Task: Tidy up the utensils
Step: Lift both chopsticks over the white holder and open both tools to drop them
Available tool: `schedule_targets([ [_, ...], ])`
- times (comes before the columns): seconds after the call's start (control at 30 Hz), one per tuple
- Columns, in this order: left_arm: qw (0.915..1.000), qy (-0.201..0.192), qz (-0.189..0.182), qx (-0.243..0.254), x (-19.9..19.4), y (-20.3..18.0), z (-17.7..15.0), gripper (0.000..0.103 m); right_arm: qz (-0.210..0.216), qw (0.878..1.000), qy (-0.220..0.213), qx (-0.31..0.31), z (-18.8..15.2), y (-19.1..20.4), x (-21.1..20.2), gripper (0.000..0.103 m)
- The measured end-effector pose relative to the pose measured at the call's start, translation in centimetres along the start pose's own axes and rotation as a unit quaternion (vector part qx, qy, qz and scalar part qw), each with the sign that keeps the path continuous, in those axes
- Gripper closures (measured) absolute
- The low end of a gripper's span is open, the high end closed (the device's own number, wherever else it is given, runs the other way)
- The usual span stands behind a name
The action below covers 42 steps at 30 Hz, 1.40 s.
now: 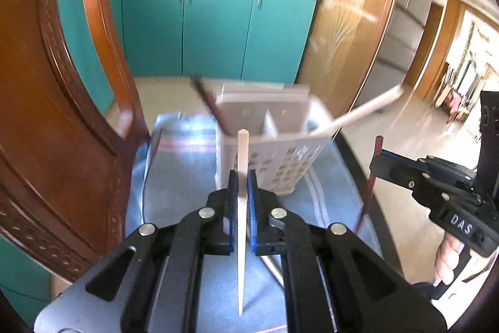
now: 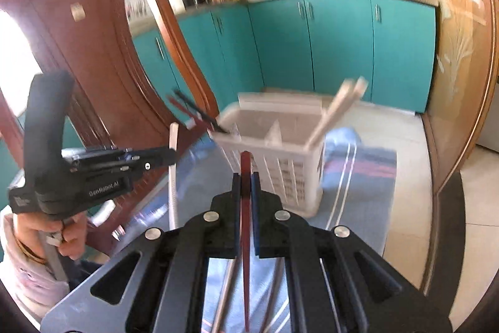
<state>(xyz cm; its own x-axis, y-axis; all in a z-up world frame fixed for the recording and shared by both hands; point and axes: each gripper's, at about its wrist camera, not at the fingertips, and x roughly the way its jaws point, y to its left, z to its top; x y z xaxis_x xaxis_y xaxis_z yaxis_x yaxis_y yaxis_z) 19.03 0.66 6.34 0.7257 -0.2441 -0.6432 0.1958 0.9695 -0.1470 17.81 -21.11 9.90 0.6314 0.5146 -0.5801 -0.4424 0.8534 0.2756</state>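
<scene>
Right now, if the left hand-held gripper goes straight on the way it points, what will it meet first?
Probably the white utensil basket: it stands directly ahead of the left hand-held gripper, which is shut on a white chopstick. Depth is unclear.

- Left gripper (image 1: 242, 177): black plastic linkage arms, round silver rivets at the pivots, blue ribbed pads (image 1: 251, 208) lining the inner faces of both fingers.
- Right gripper (image 2: 246, 177): same black build, silver rivets, blue pad edges.
- Seen side-on from the left camera: black body, small screws, white lettering "DAS".
- Seen from the right camera: curved black handle, white lettering "GenRobot AI", small white label at the rear.
- Hand (image 2: 67, 234) on the grip: pale pink sleeve, thin bangle at the wrist.
</scene>
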Motion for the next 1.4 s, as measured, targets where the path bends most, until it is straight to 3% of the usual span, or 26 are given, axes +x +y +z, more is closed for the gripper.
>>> schedule_targets([
  [0.13, 0.9985, -0.053, -0.015, -0.003, -3.6, -0.9, 2.0, 0.096, 0.020, 0.999, -0.045, 0.012, 1.6, -0.1, -3.2, 0.096],
  [0.4, 0.9881, -0.152, -0.012, -0.018, -9.0, -1.2, 8.7, 0.096, -0.006, 0.986, -0.160, 0.050, 7.6, -1.0, -8.5, 0.096],
  [0.6, 0.9798, -0.198, -0.020, -0.020, -9.7, -1.5, 11.7, 0.096, -0.009, 0.977, -0.197, 0.084, 9.0, -3.1, -8.9, 0.096],
  [0.87, 0.9773, -0.205, -0.019, -0.049, -7.4, -0.4, 12.9, 0.096, -0.027, 0.965, -0.223, 0.132, 9.0, -5.6, -7.0, 0.096],
  [1.1, 0.9801, -0.191, 0.009, -0.053, -4.5, -0.4, 12.7, 0.096, -0.065, 0.957, -0.264, 0.099, 8.5, -4.2, -6.5, 0.096],
  [1.23, 0.9851, -0.163, 0.028, -0.047, -2.1, -0.9, 12.2, 0.096, -0.102, 0.963, -0.240, 0.062, 7.9, -2.9, -5.0, 0.096],
  [1.4, 0.9885, -0.136, 0.046, -0.049, 0.0, -1.2, 10.8, 0.096, -0.108, 0.969, -0.218, 0.042, 6.7, -2.3, -3.8, 0.096],
])
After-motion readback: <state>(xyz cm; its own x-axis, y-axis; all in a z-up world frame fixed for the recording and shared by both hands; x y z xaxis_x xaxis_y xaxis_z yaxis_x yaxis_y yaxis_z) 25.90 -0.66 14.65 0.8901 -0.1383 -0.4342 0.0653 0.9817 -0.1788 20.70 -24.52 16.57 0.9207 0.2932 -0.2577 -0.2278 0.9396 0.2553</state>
